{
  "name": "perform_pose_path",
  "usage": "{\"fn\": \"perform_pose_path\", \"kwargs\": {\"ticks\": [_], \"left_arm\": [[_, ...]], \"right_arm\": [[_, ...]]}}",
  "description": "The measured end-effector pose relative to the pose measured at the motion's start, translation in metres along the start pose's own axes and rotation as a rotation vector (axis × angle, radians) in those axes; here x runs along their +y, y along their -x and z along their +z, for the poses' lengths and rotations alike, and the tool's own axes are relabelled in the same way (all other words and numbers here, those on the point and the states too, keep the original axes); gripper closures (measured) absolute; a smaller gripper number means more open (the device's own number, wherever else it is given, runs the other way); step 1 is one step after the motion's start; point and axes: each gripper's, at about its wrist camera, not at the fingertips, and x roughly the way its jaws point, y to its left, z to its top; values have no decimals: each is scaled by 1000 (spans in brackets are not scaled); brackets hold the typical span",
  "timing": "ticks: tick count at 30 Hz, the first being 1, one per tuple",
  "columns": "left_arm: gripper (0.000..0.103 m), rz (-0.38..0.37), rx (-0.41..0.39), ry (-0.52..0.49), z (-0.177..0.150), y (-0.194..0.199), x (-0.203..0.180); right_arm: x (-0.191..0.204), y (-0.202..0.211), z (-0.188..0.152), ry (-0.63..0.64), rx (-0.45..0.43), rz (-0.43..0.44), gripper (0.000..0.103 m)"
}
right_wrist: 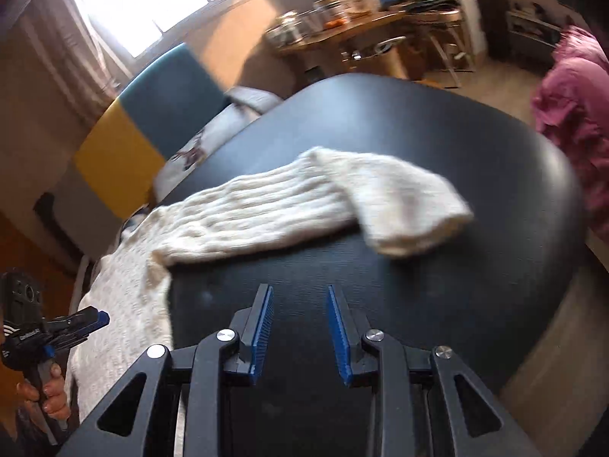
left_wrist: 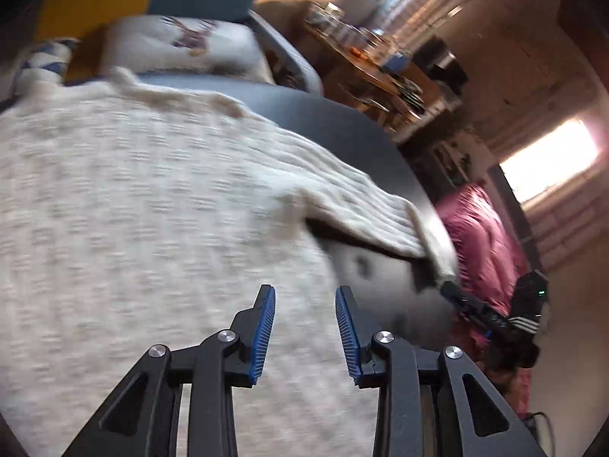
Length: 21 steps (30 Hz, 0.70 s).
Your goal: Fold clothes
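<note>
A cream knitted sweater (left_wrist: 133, 198) lies spread on a round black table (left_wrist: 342, 129). One ribbed sleeve (left_wrist: 365, 202) stretches to the right across the tabletop. In the right wrist view that sleeve (right_wrist: 304, 202) lies bent, its cuff (right_wrist: 418, 217) folded back toward the front. My left gripper (left_wrist: 304, 293) hovers open over the sweater's body near its right edge, nothing between its blue pads. My right gripper (right_wrist: 300, 293) stands open above bare table (right_wrist: 456, 133), just short of the sleeve. The left gripper (right_wrist: 93, 320) also shows at the left of the right wrist view, held by a hand (right_wrist: 49, 388).
A chair with a yellow and teal back (right_wrist: 152, 114) and a white patterned cushion (left_wrist: 182, 45) stands behind the table. A pink garment (left_wrist: 483, 236) lies off the table's right side. A cluttered wooden desk (right_wrist: 361, 23) sits at the back of the room.
</note>
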Motion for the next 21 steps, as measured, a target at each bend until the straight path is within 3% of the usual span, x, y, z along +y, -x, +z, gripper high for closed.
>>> {"fn": "perform_pose_path", "kwargs": {"ticks": [4,8,12,17,18,19,20,21], "left_arm": [[66,-157,145,-10,2,-64,-88],[65,-314,290,-20,4,-128,-176],[60,-272,347,12,9,-174,-208],[57,-159,371,37,13,-209,-211],[62,-143,369,32,14,-213,-212],[90,-141,360,20,15,-213,-213],[97,-143,349,7,18,-212,-214],[97,-145,338,-7,20,-210,-216]], "right_arm": [[-48,23,-5,-77,-55,-15,72],[-64,23,-12,-70,-63,-10,72],[-60,10,-14,7,-37,-2,71],[-67,0,-12,-47,-44,53,71],[-69,0,-11,-62,-49,62,71],[-71,-1,-10,-78,-52,72,71],[-75,-2,-9,-104,-50,89,71],[-78,-3,-9,-132,-51,110,71]]}}
